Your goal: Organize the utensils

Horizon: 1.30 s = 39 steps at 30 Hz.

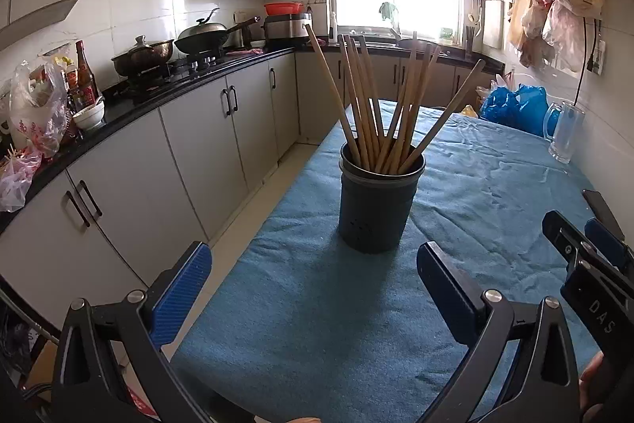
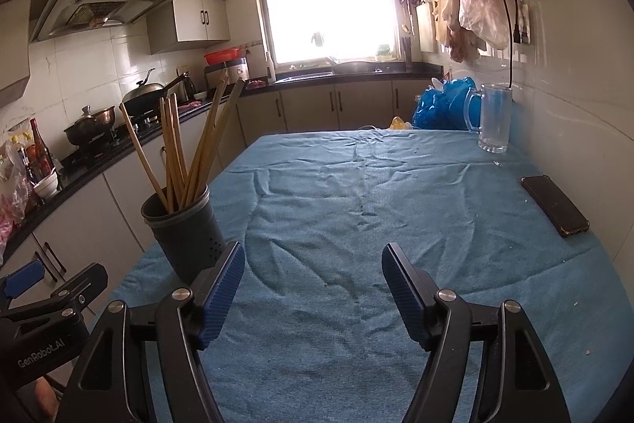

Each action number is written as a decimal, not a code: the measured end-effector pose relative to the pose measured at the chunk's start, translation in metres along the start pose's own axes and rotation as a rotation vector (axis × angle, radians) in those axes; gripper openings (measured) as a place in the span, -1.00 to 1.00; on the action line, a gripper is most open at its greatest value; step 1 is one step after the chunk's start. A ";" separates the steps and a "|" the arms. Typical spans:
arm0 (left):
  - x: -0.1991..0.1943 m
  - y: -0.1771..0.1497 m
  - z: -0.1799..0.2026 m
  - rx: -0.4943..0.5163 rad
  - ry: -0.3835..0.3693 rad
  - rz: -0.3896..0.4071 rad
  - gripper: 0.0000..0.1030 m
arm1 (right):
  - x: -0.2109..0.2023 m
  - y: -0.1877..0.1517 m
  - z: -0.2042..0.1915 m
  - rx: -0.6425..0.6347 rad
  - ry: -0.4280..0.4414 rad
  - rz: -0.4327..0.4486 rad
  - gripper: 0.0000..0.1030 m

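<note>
While both grippers hover low over the blue tablecloth [image 2: 356,185], neither grasps anything. Seen from the left wrist view, the left gripper [image 1: 313,280] fills the bottom of the frame with its blue-padded fingers [image 1: 182,288] spread wide apart and nothing between them; the right gripper [image 1: 594,244] shows at the lower right edge of that frame. From the right wrist view, the right gripper [image 2: 313,288] is likewise released, its jaws wide and only cloth between them, and the left gripper [image 2: 23,284] peeks in at the lower left.

Just beyond the left gripper's fingertips, in the centre of the left view, a dark cylindrical utensil holder [image 1: 378,201] stands upright on the cloth. A bundle of wooden chopsticks [image 1: 372,102] stands in it, fanning outward above the rim. From the right view the same holder [image 2: 182,228] sits left of centre, near the table's left edge and partly behind the right gripper's left finger, with the chopsticks [image 2: 186,141] leaning in both directions.

Toward the upper right of the right view, a clear glass mug [image 2: 493,117] stands by the wall next to a blue plastic bag [image 2: 440,106], and a dark phone [image 2: 554,205] lies flat at the right edge of the cloth.
</note>
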<state>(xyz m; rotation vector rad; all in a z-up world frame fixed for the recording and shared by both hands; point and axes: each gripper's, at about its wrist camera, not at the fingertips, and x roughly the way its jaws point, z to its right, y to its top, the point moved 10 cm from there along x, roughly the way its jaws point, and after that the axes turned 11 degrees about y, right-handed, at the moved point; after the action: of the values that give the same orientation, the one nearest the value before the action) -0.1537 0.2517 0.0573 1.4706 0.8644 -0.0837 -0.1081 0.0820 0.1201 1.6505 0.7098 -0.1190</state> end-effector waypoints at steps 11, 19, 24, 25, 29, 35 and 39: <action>0.002 -0.001 0.001 -0.007 -0.002 0.000 1.00 | -0.002 0.002 -0.005 -0.025 -0.013 0.022 0.51; 0.001 -0.003 0.001 -0.012 -0.014 -0.001 1.00 | 0.001 -0.001 -0.006 -0.030 -0.011 0.007 0.52; 0.004 -0.004 0.001 -0.013 -0.019 -0.009 1.00 | 0.002 -0.001 -0.007 -0.032 -0.014 0.010 0.53; 0.004 -0.004 0.001 -0.014 -0.019 -0.009 1.00 | 0.002 -0.002 -0.007 -0.031 -0.014 0.011 0.53; 0.005 -0.005 0.001 -0.014 -0.024 -0.012 1.00 | 0.002 -0.002 -0.006 -0.031 -0.016 0.010 0.53; 0.006 -0.008 0.002 -0.010 -0.023 -0.021 1.00 | 0.003 -0.003 -0.006 -0.029 -0.015 0.007 0.54; 0.007 -0.009 0.003 -0.008 -0.023 -0.028 1.00 | 0.003 -0.003 -0.006 -0.028 -0.017 0.007 0.54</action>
<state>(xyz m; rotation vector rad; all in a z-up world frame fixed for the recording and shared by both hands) -0.1522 0.2514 0.0455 1.4473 0.8662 -0.1177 -0.1091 0.0892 0.1170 1.6234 0.6903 -0.1174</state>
